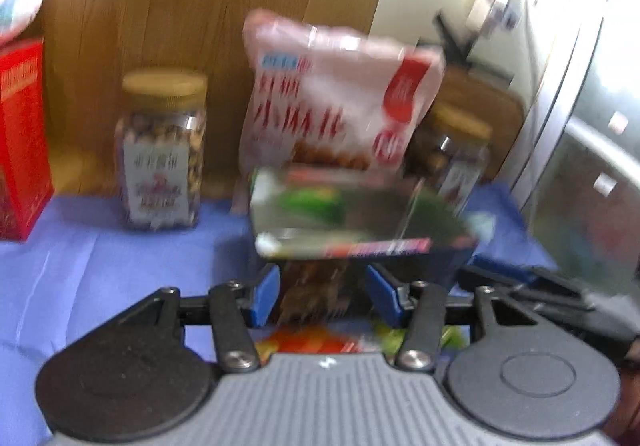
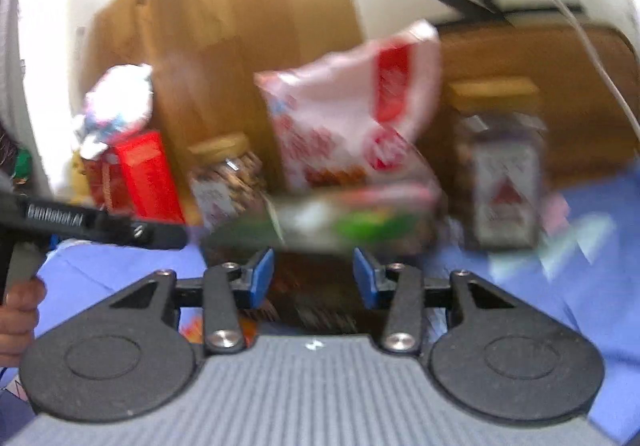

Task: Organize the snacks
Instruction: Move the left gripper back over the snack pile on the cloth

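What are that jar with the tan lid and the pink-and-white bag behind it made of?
The jar looks like clear plastic or glass: its contents show through, and the lid is matte tan, probably plastic. The bag seems thin glossy plastic film, crinkled and catching light.

A pink bag with red lettering, a red box, gold-lidded jars and a blue-clothed counter are seen.
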The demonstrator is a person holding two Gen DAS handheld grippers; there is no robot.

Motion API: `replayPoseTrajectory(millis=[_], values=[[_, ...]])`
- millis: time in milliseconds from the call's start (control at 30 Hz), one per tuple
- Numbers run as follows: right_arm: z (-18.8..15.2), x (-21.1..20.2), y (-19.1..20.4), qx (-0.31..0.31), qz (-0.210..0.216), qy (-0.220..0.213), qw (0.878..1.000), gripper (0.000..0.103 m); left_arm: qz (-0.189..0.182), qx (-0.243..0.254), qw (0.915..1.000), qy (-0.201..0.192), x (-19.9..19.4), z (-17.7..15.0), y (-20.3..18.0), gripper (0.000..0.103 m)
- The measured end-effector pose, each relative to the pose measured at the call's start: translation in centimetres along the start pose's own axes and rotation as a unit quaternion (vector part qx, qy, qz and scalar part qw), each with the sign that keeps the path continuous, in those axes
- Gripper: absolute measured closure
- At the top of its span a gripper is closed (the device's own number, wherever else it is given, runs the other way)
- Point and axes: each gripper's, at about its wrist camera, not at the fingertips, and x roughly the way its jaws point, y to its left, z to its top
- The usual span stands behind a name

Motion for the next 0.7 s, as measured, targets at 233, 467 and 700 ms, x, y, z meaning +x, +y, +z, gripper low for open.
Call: replayPoseTrajectory(millis=[233,467,700], values=[[-2.5,3.0,-1.8,0.047,-0.061,0.081,0.994,0.055,0.076,0.037,0.9944,0.064,5.7,-1.8,-1.0,0.046],[-2.9,3.7,-1.8,0.06,-0.031,0.122,0.99,0.056,0.098,0.058,0.9888,0.097,7.8,-2.6,-1.9,0.047],[-3.9,2.1,0.5,0.04,0.003,0.13,0.991,0.055,0.077,0.065,0.9897,0.101,5.5,-4.3,-3.5,0.051]])
